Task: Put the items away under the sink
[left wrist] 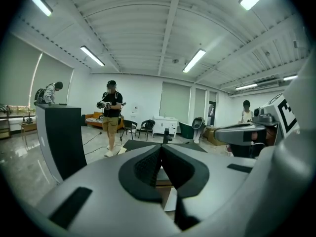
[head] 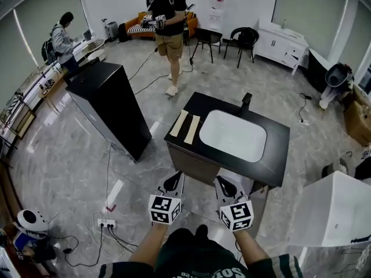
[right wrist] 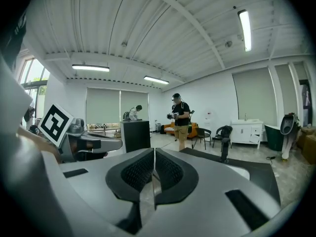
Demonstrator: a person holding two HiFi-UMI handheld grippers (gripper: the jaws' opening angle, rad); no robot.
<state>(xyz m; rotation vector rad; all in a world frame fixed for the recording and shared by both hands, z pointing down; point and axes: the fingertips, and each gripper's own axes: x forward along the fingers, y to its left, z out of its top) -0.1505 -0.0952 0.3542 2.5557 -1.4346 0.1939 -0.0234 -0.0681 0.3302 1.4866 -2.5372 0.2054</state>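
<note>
Left gripper view: your left gripper (left wrist: 161, 152) has its jaws together, nothing between them. Your right gripper (right wrist: 154, 157) is the same, jaws together and empty. Both hover side by side near the front of the black sink cabinet (head: 272, 155). Two beige strips (head: 185, 126) lie flat on its top, just left of the white basin (head: 232, 135).

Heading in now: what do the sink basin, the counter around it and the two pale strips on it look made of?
Sink basin: white, smooth, slightly glossy, probably ceramic or moulded resin.
Counter: black, flat, matte slab; stone or laminate, can't tell which.
Two strips: pale tan, flat, dull, like bare wood or cardboard; too small to settle.
</note>
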